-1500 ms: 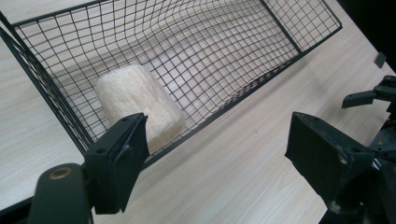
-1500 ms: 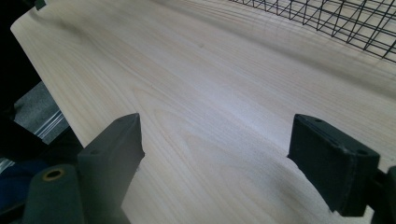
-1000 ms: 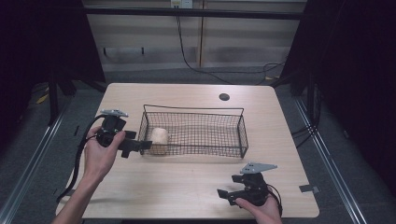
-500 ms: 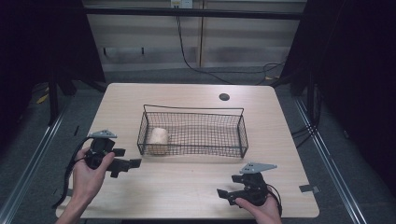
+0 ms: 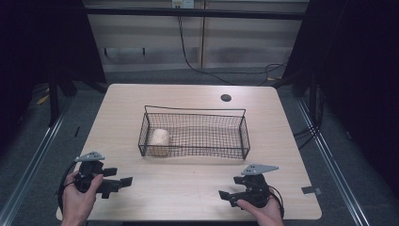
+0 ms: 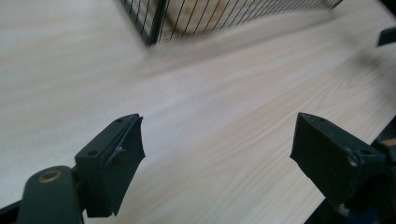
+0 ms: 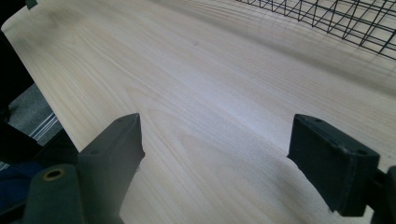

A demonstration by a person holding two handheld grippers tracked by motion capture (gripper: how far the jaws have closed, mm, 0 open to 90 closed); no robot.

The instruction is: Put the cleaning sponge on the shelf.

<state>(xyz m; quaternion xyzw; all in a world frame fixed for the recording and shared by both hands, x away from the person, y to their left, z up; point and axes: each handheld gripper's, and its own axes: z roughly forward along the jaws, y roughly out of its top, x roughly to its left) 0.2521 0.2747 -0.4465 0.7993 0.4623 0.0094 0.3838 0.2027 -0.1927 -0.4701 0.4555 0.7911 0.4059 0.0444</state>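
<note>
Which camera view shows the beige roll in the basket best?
The high view: the roll is seen whole, at the left end of the basket. The left gripper view shows a blurred part of it behind the wire; the right gripper view shows basket wire, not the roll.

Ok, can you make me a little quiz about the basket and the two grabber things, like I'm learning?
1. True or false: the beige roll lies inside the wire basket.
2. Which end of the basket holds the roll? A) the left end in the high view B) the right end C) the middle
3. Fill in: the left gripper and the right gripper both have their jaws ____ with nothing between them.

Key
1. True.
2. A.
3. Open; each gripper view shows bare wooden table between the jaws.
</note>
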